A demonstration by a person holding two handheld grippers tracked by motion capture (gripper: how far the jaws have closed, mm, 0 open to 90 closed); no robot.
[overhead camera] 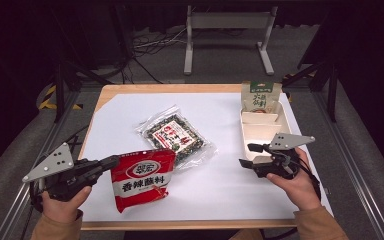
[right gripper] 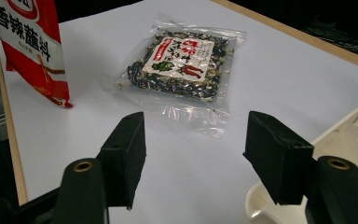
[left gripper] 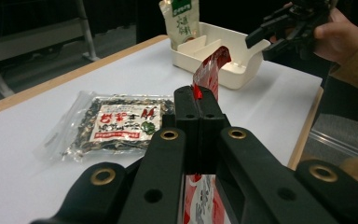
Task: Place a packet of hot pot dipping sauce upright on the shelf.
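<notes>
My left gripper point(overhead camera: 114, 161) is shut on the edge of a red seasoning packet point(overhead camera: 142, 178), holding it up above the white table top near the front left. In the left gripper view the jaws press together on the red packet point(left gripper: 209, 74), which stands edge-on. The red packet point(right gripper: 32, 42) hangs at the far left in the right gripper view. A clear bag of dark dried spices point(overhead camera: 176, 135) lies flat at the table's middle. My right gripper point(overhead camera: 245, 155) stands open and empty at the right, just in front of the white tray point(overhead camera: 260, 131).
The white divided tray point(left gripper: 233, 77) sits at the right side with a green-and-cream pouch point(overhead camera: 261, 96) standing in its far compartment. A wooden table edge point(overhead camera: 180, 225) runs along the front. A metal frame stands on the floor beyond the table.
</notes>
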